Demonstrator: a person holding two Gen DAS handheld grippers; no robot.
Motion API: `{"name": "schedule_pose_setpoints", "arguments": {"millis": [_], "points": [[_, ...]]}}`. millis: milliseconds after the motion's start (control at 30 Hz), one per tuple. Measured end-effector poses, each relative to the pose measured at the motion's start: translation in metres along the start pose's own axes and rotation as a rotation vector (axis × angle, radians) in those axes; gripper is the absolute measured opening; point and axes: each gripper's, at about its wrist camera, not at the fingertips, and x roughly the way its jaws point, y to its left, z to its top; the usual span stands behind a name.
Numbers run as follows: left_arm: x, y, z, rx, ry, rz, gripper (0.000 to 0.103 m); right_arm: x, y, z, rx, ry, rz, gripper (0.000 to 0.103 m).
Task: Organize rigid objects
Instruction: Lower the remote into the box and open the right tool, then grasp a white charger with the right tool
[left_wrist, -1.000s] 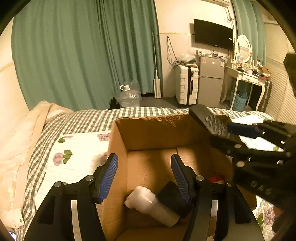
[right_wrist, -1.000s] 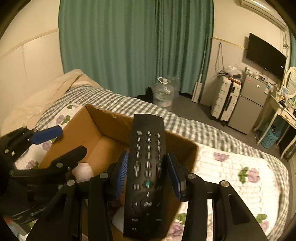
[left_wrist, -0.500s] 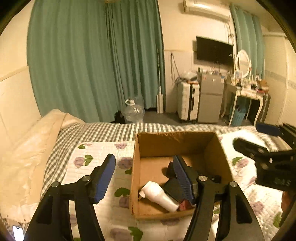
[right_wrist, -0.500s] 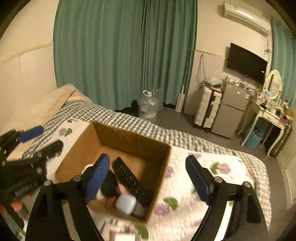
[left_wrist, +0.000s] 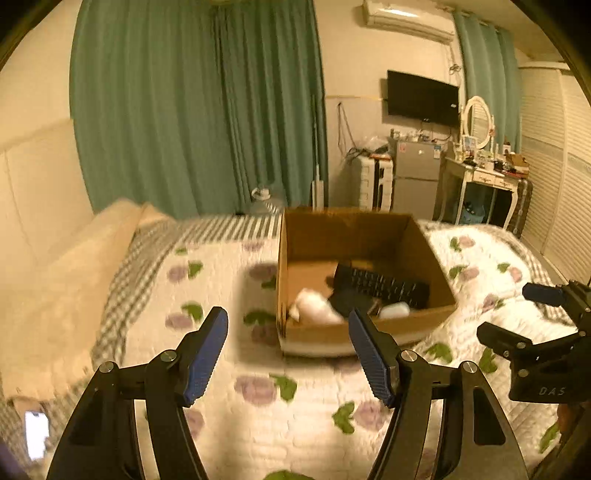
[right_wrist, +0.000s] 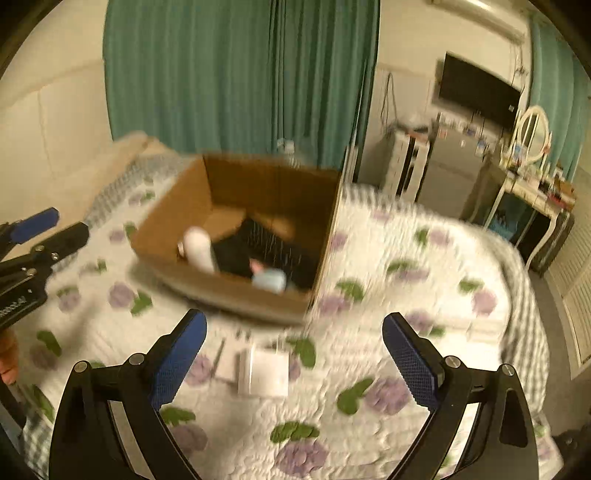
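Where it was gripped, the remote (left_wrist: 382, 283) now lies boxed; both jaws gape empty

Each hand-held gripper is a black frame of flat angular links joined by round silver screws. The left hand-held gripper (left_wrist: 288, 356) carries two blue textured pads (left_wrist: 205, 356) along its inner finger faces, and so does the right hand-held gripper (right_wrist: 293, 365). White lettering marks the black side plates. A patch of skin (right_wrist: 7, 356) shows beneath the left frame.
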Motion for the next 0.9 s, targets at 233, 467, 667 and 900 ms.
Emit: {"name": "schedule_pose_setpoints", "arguments": {"millis": [233,467,667,900], "points": [[0.045,0.002,-0.045,0.009,0.129,0.02,0.071,0.065,0.003,-0.032,0.052,0.181,0.036,0.097],[0.062,0.001,-0.063,0.026,0.183,0.016,0.071,0.102,0.009,-0.045,0.062,0.29,0.039,0.088],[0.063,-0.002,-0.065,0.037,0.197,0.007,0.071,0.115,0.007,-0.051,0.088,0.338,0.095,0.069],[0.06,-0.022,-0.068,0.087,0.215,0.006,0.071,0.084,0.002,-0.047,0.038,0.277,0.084,0.052]]}}
